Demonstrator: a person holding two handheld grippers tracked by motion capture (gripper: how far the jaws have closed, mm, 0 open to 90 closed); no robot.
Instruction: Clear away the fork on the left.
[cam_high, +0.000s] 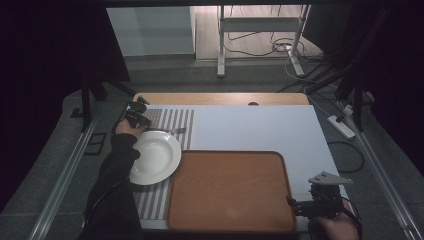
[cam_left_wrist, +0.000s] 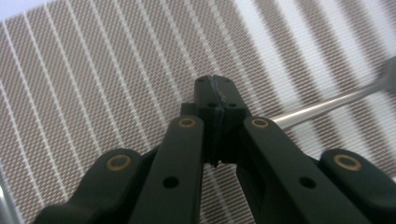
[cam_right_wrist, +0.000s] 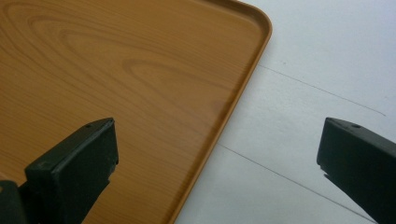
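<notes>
My left gripper (cam_high: 141, 121) (cam_left_wrist: 217, 91) is at the far left over the striped placemat (cam_high: 172, 117) (cam_left_wrist: 93, 93), its jaws shut together. A thin metal utensil (cam_high: 172, 131) lies just beyond the white plate (cam_high: 155, 157). Its handle (cam_left_wrist: 327, 102) runs in from the right and ends between the jaws, so the grip looks to be on the handle's end. My right gripper (cam_high: 320, 202) (cam_right_wrist: 217, 154) hangs open at the near right, above the right rim of the wooden tray (cam_high: 230, 190) (cam_right_wrist: 243, 88), with nothing between its jaws.
The tray lies on a white board (cam_high: 250, 125) (cam_right_wrist: 317, 70) that covers most of the table. The plate rests on the placemat left of the tray. Beyond the table stand a desk frame (cam_high: 260, 30) and floor cables (cam_high: 345, 125).
</notes>
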